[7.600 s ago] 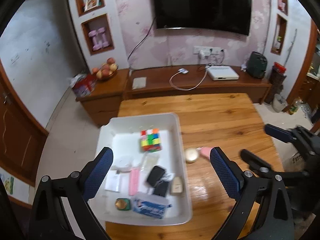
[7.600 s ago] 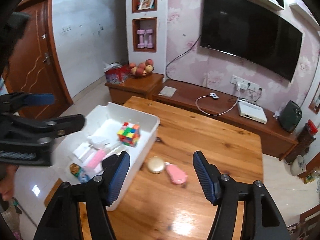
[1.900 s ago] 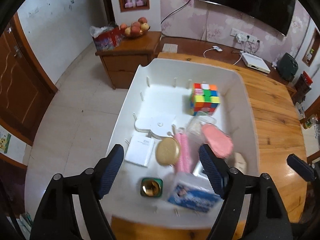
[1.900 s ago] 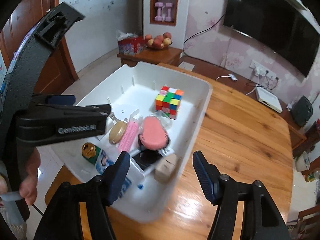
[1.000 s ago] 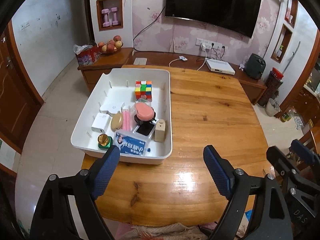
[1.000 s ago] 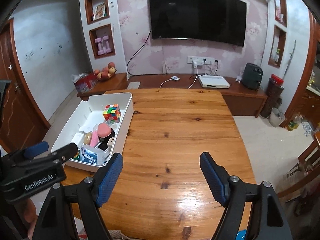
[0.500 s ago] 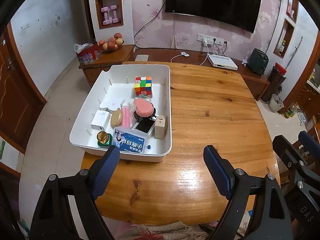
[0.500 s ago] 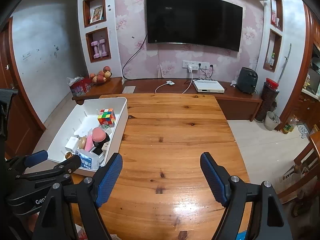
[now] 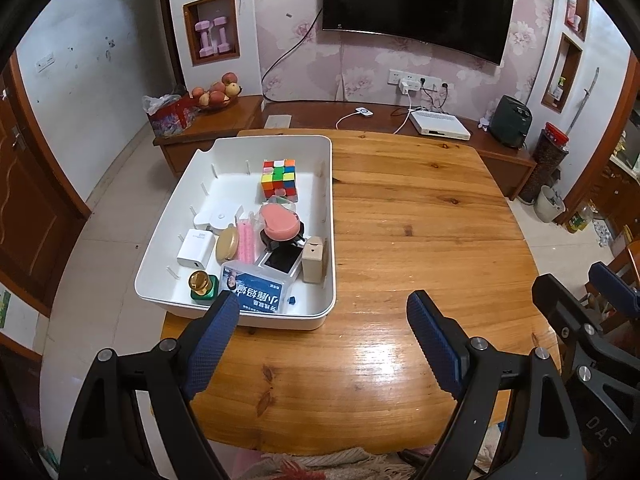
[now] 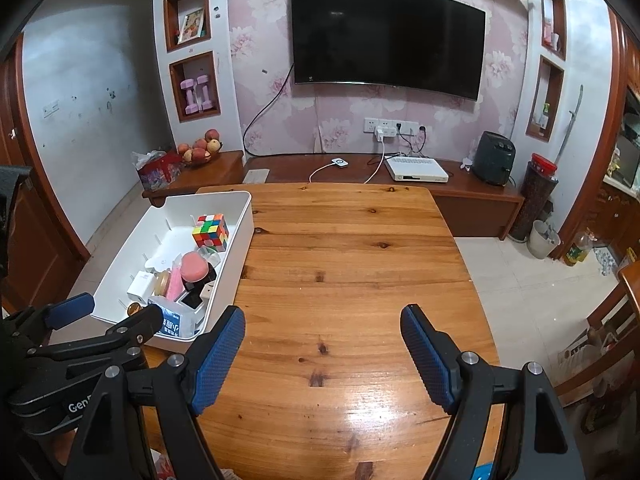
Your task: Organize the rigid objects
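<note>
A white bin [image 9: 168,248] [image 10: 244,224] sits at the left edge of the wooden table [image 9: 420,240] [image 10: 352,264]. Inside lie a colour cube [image 9: 279,180] [image 10: 211,231], a pink oval case [image 9: 279,222] [image 10: 194,266], a round gold compact [image 9: 227,243], a pink comb [image 9: 247,240], a white charger [image 9: 196,249], a green bottle with a gold cap [image 9: 203,283], a blue-labelled box [image 9: 256,290] and a beige block [image 9: 313,259]. My left gripper [image 9: 322,320] hangs open above the table's near edge, just behind the bin. My right gripper [image 10: 322,330] stands open over bare wood, holding nothing.
A TV stand [image 10: 400,184] with a white set-top box [image 10: 416,170] runs behind the table. A low cabinet bears a fruit bowl [image 10: 200,148]. A wooden chair [image 10: 628,292] stands at the right. The table right of the bin is bare wood.
Both grippers have drawn back from the bin to the table's near edge and now hold still. The pink case and gold compact, once on the table, lie in the bin.
</note>
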Tool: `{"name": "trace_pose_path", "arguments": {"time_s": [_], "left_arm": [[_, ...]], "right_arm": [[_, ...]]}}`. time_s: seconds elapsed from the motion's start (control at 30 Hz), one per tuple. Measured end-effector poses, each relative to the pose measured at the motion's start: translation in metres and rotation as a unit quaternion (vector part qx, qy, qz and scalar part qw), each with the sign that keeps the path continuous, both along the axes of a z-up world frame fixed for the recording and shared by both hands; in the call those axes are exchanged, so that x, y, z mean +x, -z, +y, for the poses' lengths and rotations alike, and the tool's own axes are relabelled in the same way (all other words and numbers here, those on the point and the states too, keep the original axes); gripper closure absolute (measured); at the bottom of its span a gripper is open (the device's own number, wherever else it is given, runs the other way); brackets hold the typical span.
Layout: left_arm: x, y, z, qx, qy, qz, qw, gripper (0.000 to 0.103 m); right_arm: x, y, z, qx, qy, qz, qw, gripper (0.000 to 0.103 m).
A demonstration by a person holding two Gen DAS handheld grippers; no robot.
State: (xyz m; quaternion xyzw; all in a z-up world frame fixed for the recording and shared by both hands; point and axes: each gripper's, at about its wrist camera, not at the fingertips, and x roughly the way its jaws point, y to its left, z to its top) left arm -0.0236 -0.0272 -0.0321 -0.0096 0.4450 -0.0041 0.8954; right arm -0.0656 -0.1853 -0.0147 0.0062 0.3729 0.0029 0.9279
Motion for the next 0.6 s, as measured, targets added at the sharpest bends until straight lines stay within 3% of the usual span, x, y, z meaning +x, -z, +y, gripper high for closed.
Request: {"name": "trace_pose_path", "arguments": {"time_s": [0.6], "left_arm": [[-0.0007,-0.0004,-0.0012,-0.004,0.002,-0.001,1.0,0.015]], "right_arm": [[0.0002,0.004,-0.0031,0.002,0.003,0.005,1.0,0.022]]}}
